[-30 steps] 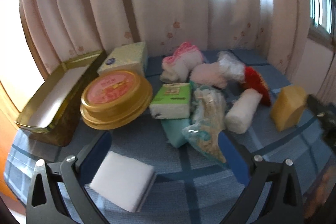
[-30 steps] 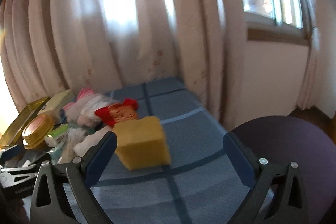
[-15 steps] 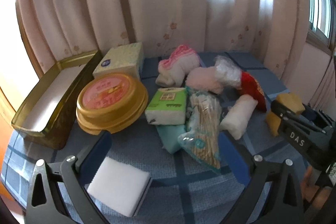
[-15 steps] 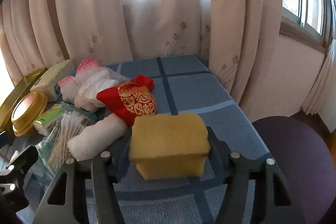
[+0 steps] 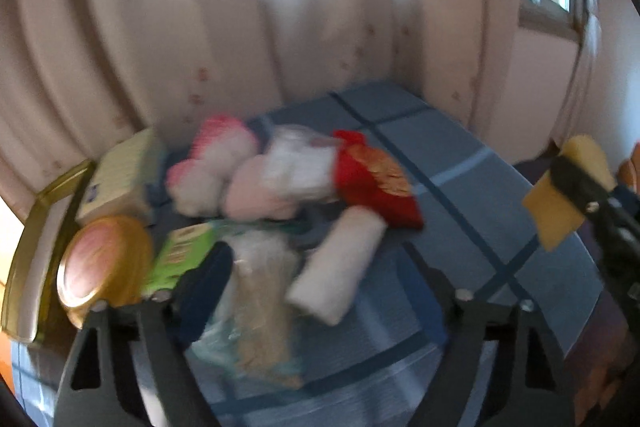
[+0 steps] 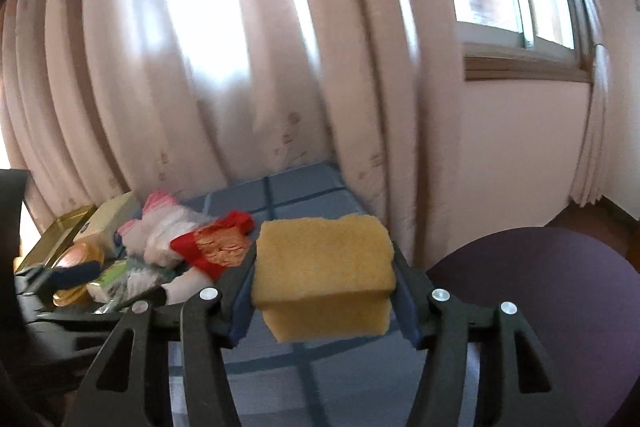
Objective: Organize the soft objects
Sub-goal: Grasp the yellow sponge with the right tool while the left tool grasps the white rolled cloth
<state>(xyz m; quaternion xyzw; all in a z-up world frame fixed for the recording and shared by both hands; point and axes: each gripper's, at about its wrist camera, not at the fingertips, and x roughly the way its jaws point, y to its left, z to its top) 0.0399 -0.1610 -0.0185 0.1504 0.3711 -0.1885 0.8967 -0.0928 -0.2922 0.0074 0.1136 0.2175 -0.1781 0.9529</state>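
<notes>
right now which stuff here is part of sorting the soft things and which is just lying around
For the job:
- yellow sponge, held in the right gripper
- white towel roll
- red pouch
- pink and white cloth

Lying about:
- round gold tin
- gold tray
- purple chair

No lettering can be read on any item in either view. The green tissue pack (image 5: 181,255) and the pale tissue box (image 5: 122,175) carry printed patches smeared by motion blur, the round gold tin (image 5: 102,259) shows only a pink lid label, and the red pouch (image 6: 216,245) bears a gold embroidered pattern too small to make out.
</notes>
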